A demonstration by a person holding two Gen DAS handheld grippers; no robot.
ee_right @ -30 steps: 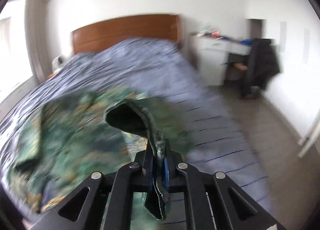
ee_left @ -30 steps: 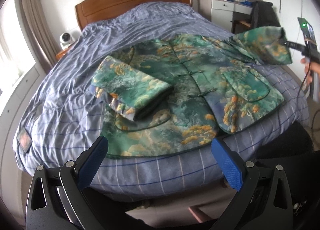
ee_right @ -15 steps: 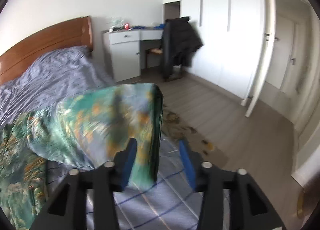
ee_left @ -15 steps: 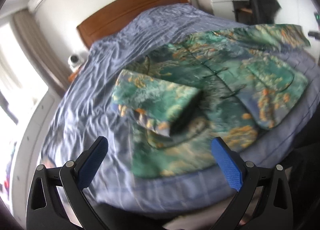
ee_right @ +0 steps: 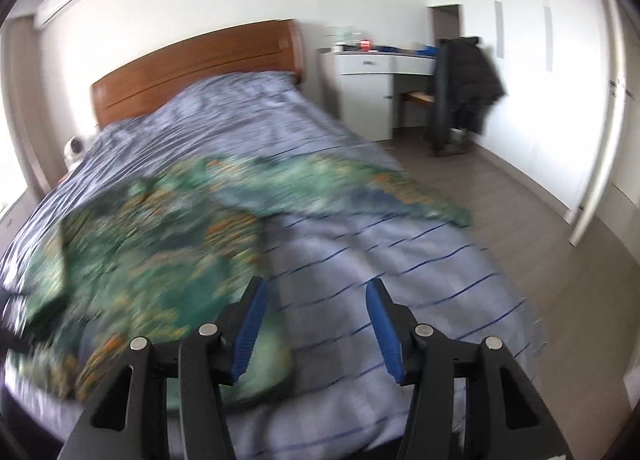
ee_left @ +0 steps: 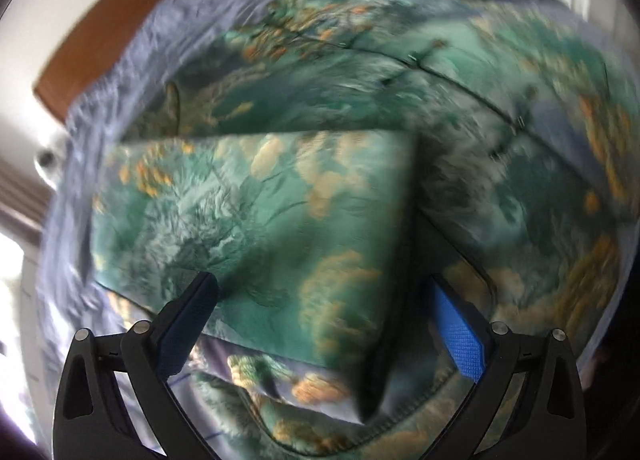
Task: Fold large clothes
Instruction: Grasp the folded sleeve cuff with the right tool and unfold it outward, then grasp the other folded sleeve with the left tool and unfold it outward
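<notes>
A green jacket with orange and cream print [ee_left: 500,188] lies face up on the striped blue bed cover [ee_right: 384,260]. Its one sleeve is folded across the chest [ee_left: 280,212]. My left gripper [ee_left: 324,308] hangs open close above that folded sleeve, one finger on each side of its cuff end. In the right wrist view the jacket [ee_right: 160,244] is blurred at the left and its other sleeve [ee_right: 384,188] lies stretched out to the bed's right edge. My right gripper [ee_right: 314,292] is apart from the cloth, its jaws opening with nothing between them.
A wooden headboard [ee_right: 200,60] stands at the far end of the bed. A white desk [ee_right: 368,72] and a chair with a dark coat [ee_right: 468,80] are at the back right. Bare floor [ee_right: 540,228] and white wardrobe doors run along the right.
My right gripper has opened and let go of the sleeve, which now lies flat across the bed. My left gripper has dropped down close over the folded sleeve.
</notes>
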